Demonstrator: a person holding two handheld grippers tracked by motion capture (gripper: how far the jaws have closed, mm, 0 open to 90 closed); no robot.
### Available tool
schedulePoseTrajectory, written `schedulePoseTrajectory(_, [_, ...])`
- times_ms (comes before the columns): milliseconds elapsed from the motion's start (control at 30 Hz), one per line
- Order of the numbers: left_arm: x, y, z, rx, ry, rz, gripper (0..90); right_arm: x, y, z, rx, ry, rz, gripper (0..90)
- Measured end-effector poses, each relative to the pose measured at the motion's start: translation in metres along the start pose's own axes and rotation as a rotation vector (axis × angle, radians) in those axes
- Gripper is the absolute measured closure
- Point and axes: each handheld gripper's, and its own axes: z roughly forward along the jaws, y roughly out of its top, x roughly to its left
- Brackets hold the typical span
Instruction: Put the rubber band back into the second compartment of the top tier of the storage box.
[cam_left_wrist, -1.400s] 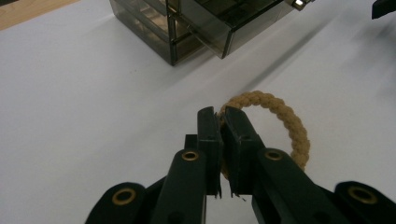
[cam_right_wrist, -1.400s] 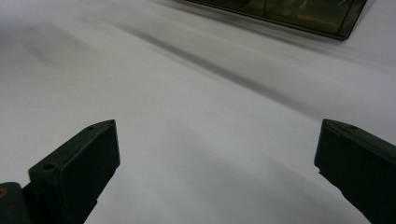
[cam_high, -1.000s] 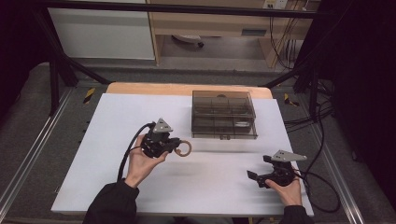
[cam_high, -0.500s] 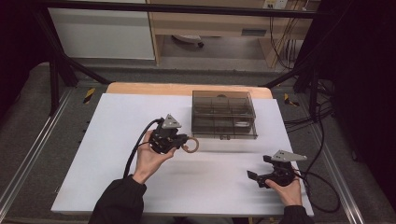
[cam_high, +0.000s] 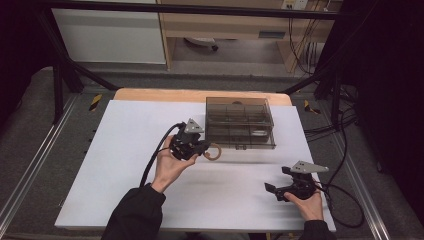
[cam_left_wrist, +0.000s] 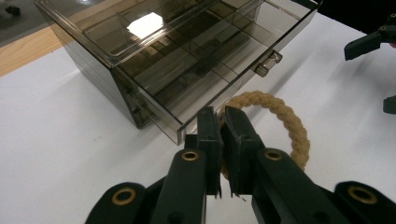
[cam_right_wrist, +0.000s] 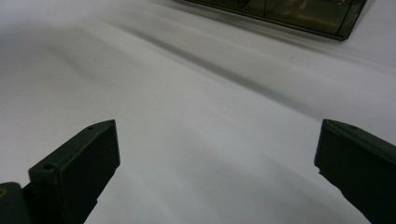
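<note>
A tan braided rope ring (cam_high: 215, 151) hangs from my left gripper (cam_high: 204, 148), which is shut on it just in front of the smoky clear drawer box (cam_high: 240, 121). In the left gripper view the ring (cam_left_wrist: 285, 121) curves out to the right of the closed jaws, and my left gripper (cam_left_wrist: 223, 122) sits close to the box's (cam_left_wrist: 177, 60) lower drawer, which stands slightly pulled out with a small handle (cam_left_wrist: 268, 63). My right gripper (cam_high: 275, 189) rests open near the table's front right, over bare white surface (cam_right_wrist: 205, 121), with nothing between its jaws.
The white table top (cam_high: 120, 150) carries the drawer box at the back middle. A wooden strip (cam_high: 165, 95) runs along the far edge. Black cables (cam_high: 345, 200) trail off the right side, and a metal frame (cam_high: 65, 65) stands around the table.
My left gripper has carried the rope ring to the right and forward, up to the front of the drawer box. The right gripper has stayed put.
</note>
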Motion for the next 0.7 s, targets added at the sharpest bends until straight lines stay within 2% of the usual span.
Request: schedulePoseTrajectory(700, [-0.007,0.024,0.022,-0.008,-0.008,0.007,84.4,0.0,0.0,-0.001,0.001,-0.001,0.0,0.8])
